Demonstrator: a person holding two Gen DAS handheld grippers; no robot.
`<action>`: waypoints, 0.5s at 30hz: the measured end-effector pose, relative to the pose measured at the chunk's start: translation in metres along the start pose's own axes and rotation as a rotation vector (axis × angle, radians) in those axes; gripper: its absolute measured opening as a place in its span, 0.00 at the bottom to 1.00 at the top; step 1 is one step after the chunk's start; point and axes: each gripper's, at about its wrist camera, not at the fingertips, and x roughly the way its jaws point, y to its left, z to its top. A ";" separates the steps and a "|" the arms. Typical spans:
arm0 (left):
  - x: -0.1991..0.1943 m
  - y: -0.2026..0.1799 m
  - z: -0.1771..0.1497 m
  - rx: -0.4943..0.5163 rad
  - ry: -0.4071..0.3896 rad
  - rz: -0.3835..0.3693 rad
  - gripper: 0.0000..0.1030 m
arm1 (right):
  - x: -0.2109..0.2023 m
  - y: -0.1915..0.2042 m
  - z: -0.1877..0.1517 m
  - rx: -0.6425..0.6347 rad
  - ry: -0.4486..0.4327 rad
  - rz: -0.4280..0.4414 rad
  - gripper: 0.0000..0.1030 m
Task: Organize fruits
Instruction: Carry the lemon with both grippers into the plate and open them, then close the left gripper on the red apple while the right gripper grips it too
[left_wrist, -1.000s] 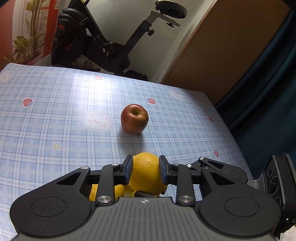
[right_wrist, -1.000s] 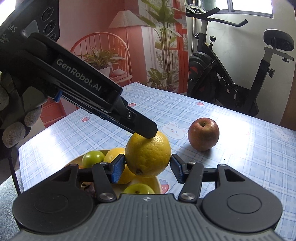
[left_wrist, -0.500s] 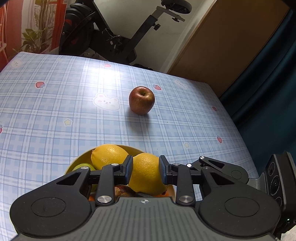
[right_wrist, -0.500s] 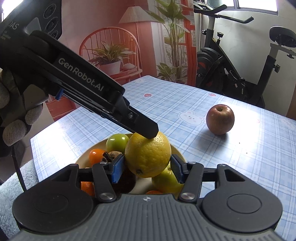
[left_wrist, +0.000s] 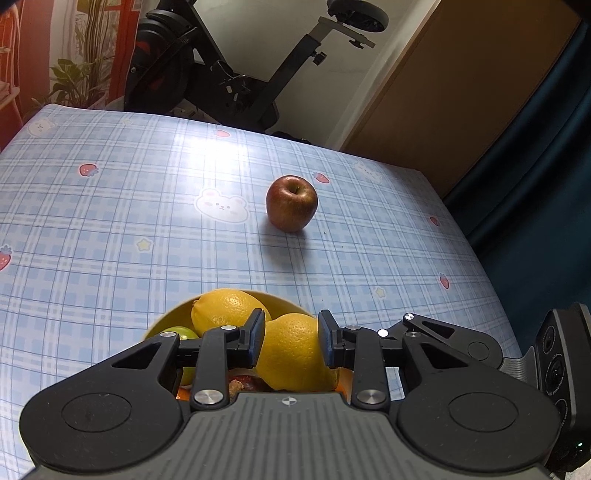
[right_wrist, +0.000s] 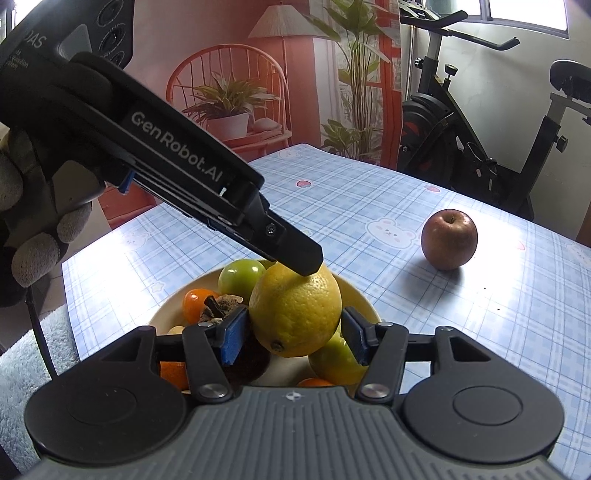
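A yellow lemon (right_wrist: 295, 310) hangs just over a cream bowl (right_wrist: 354, 291) of fruit, caught between both grippers. My right gripper (right_wrist: 293, 332) is shut on its sides, blue pads against the peel. My left gripper (left_wrist: 291, 328) is shut on the lemon (left_wrist: 291, 354) at its upper end; in the right wrist view its black fingertip (right_wrist: 306, 264) rests on the lemon's top. The bowl (left_wrist: 284, 297) holds a second lemon (left_wrist: 229, 310), green fruits (right_wrist: 242, 275), small oranges (right_wrist: 195, 301) and a dark dried fruit. A red apple (left_wrist: 291, 203) (right_wrist: 448, 240) stands alone on the table beyond the bowl.
The table wears a blue checked cloth (left_wrist: 110, 221) with bear and strawberry prints. An exercise bike (left_wrist: 229, 74) stands past the far edge, plants and a red chair (right_wrist: 229, 96) to the side. A gloved hand (right_wrist: 33, 229) holds the left gripper. A dark curtain borders the table's right edge.
Both grippers drew back together with the lemon between them. The bowl of fruit has come into view beneath it, and the apple now lies farther off.
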 end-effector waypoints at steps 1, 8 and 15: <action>-0.001 0.001 0.001 -0.003 -0.008 0.006 0.34 | -0.001 0.000 0.000 0.001 -0.006 0.000 0.57; -0.013 0.000 0.011 -0.010 -0.090 0.027 0.37 | -0.024 -0.012 0.007 0.023 -0.079 -0.021 0.62; -0.010 -0.009 0.028 0.018 -0.144 0.040 0.40 | -0.039 -0.039 0.017 0.059 -0.134 -0.078 0.62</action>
